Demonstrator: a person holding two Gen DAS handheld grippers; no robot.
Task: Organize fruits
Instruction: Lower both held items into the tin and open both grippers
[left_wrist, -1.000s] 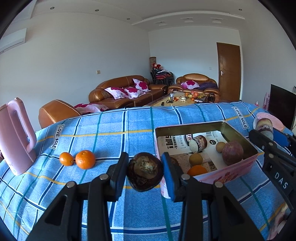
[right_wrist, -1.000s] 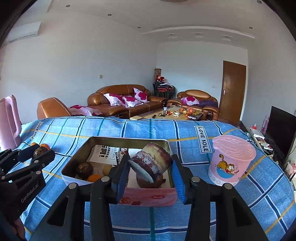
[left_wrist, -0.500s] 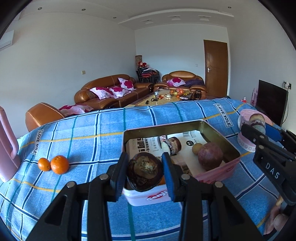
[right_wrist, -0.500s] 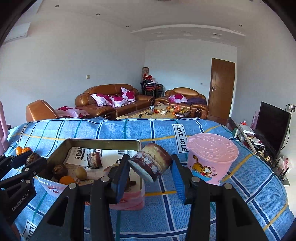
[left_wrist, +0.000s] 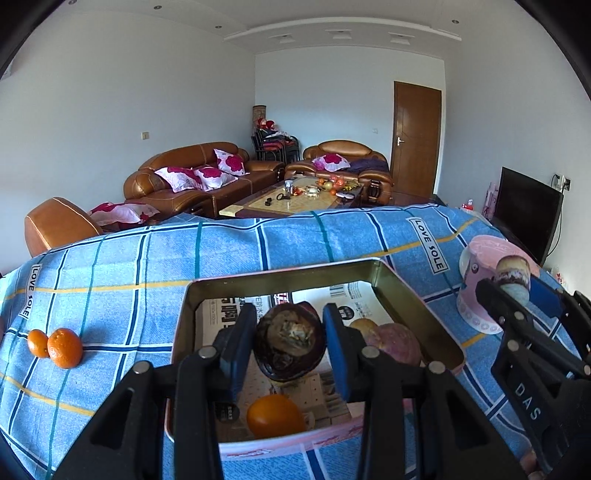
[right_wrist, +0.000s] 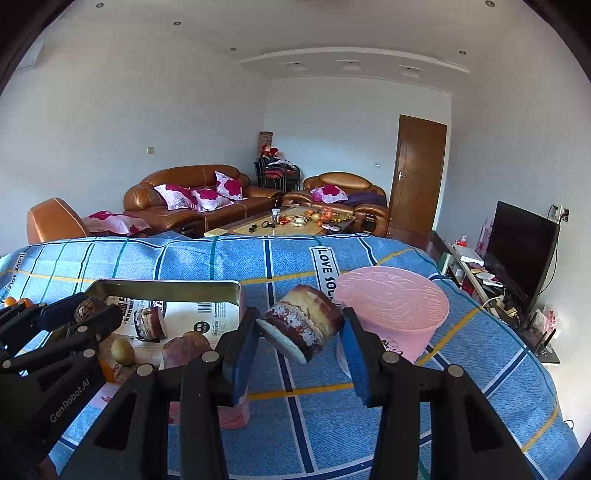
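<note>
Left gripper (left_wrist: 289, 345) clamped on a dark brown fruit (left_wrist: 290, 345) with a dry, crusty pale patch facing the camera, held above the tin box (left_wrist: 417, 295). Inside the box, on printed paper: an orange (left_wrist: 275, 415), a dull purple fruit (left_wrist: 397, 343), a small yellow-green one (right_wrist: 122, 350) (kind hard to tell) and a cut brown chunk (right_wrist: 149, 323). Right gripper (right_wrist: 300, 338) closed on a tilted cylindrical piece (right_wrist: 303, 326), reddish-brown and frosted white on its cut face, held over the blue checked cloth (right_wrist: 461, 398), just in front of the pink tub (right_wrist: 395, 306). Two oranges (left_wrist: 55, 347) touching, well left of the box.
</note>
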